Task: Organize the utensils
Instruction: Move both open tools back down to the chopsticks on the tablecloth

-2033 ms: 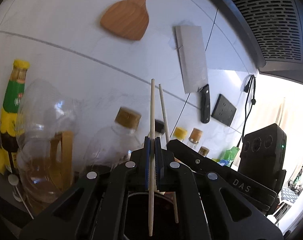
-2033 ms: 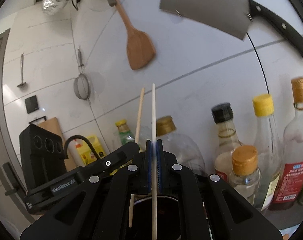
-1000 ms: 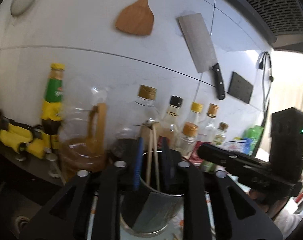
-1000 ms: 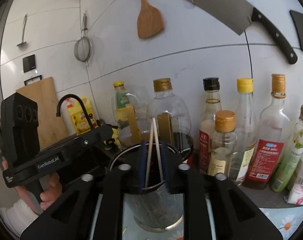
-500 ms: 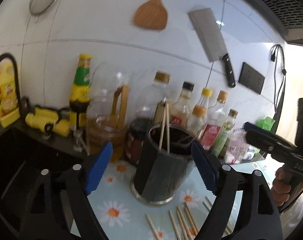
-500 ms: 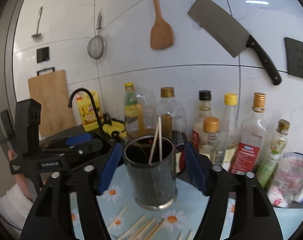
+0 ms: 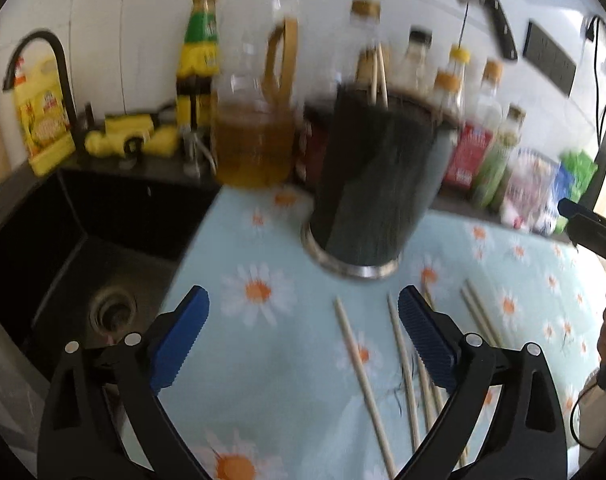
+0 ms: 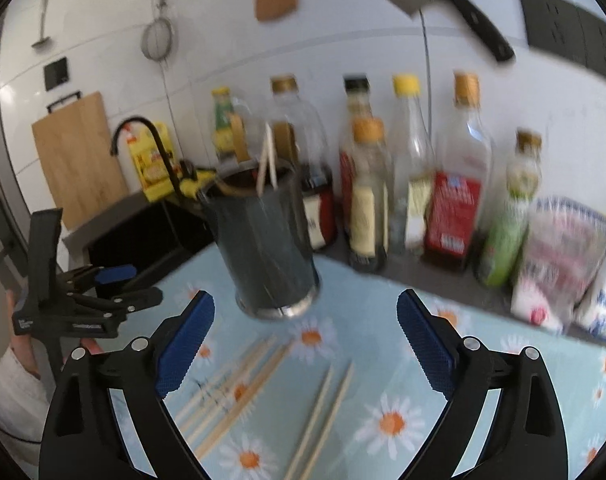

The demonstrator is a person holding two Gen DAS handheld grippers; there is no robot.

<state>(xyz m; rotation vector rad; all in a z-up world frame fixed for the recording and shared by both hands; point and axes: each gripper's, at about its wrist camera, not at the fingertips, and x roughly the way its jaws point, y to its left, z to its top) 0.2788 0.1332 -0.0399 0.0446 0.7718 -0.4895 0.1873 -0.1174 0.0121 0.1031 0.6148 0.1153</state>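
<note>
Ahead of both grippers and under them, a light blue daisy-print mat (image 7: 263, 380); left of it, a dark sink (image 7: 83, 272). Behind the mat, a row of bottles (image 8: 459, 184) along the white tiled wall. On the mat, straight ahead of the left gripper (image 7: 303, 328) and slightly left of centre for the right gripper (image 8: 305, 332), a dark metal utensil holder (image 7: 371, 184), upright, with two chopsticks (image 8: 267, 164) standing inside. Both grippers wide, jaws opening, nothing between them. Below the right finger of the left gripper, loose chopsticks (image 7: 363, 376) flat on the mat, near the holder base.
</note>
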